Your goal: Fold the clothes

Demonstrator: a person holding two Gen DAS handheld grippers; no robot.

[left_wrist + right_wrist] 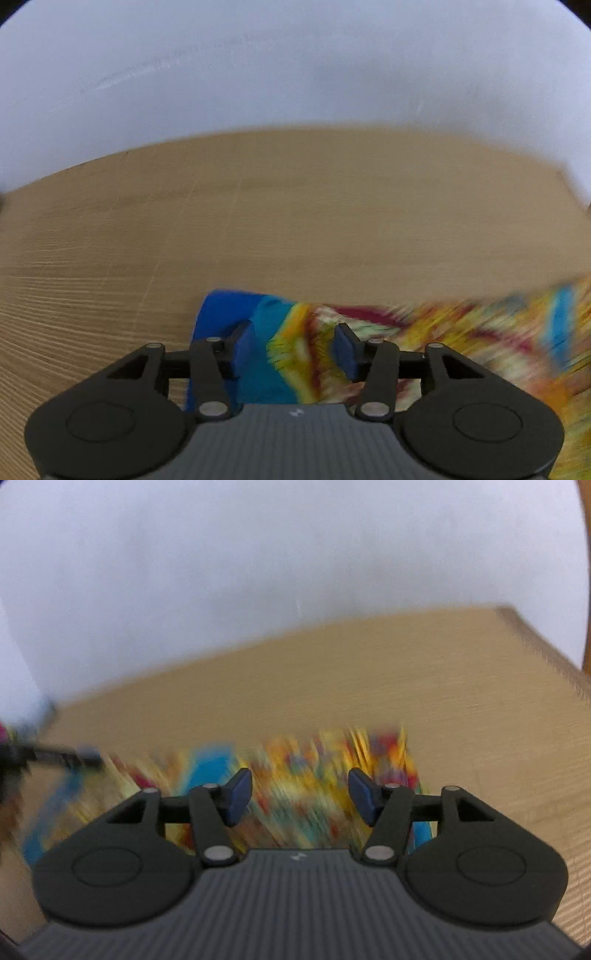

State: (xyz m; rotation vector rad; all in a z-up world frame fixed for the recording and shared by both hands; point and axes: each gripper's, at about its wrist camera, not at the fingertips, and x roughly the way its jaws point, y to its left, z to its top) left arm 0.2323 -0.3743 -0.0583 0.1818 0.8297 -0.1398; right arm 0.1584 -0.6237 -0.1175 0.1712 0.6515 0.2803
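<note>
Left wrist view looks down over the left gripper (pixel 291 349), whose blue-padded fingers (pixel 242 349) stand apart with nothing pinched between them; beneath the gap lies the multicoloured garment (pixel 424 332), flat on the pale wooden worktop (pixel 258 206). Its solid blue end sits just under the left finger, and the yellow, red and turquoise print runs off to the right edge of the picture, smeared by blur. Beyond the cloth the worktop is bare wood up to a plain white wall (pixel 295 66). Right wrist view shows the right gripper (pixel 300 794) likewise with its fingers (pixel 364 795) spread, the pads clear of the cloth, and the same garment below and ahead of them, heavily blurred. At the far left of this view a dark shape reaches in over the garment's edge, seemingly the other gripper, though it is too blurred to be sure. The worktop's right edge shows, with a strip of orange-brown beyond it.
</note>
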